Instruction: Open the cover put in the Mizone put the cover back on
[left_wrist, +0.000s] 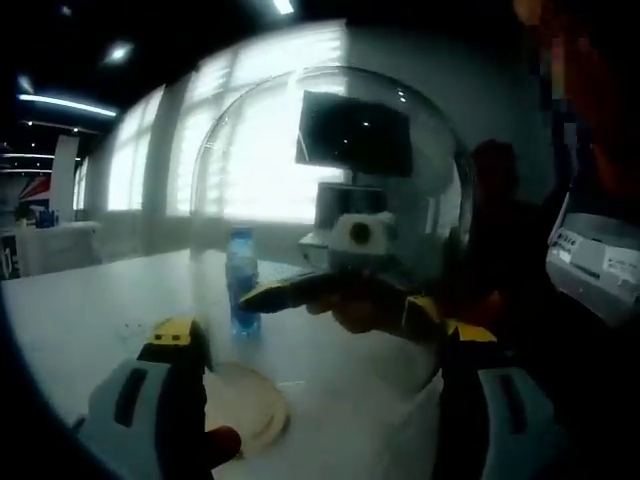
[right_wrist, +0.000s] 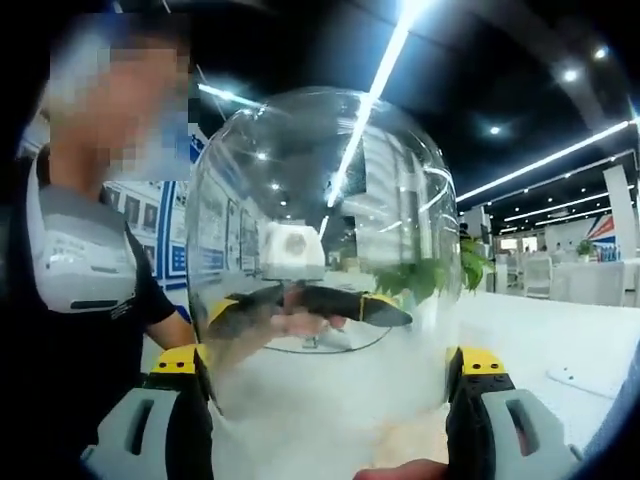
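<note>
A bright hall with big windows surrounds a white table (left_wrist: 80, 320). The left gripper (left_wrist: 320, 360) and right gripper (right_wrist: 325, 380) each clamp the clear glass dome cover (right_wrist: 320, 200) between wide-set jaws, holding it raised. On the table beyond stand a blue Mizone bottle (left_wrist: 241, 280) and a round pale wooden base plate (left_wrist: 250, 405).

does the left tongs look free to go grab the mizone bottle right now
Probably not. The left tongs and right tongs both flank the clear dome cover, apparently holding it up. The Mizone bottle stands on the table beyond it.
</note>
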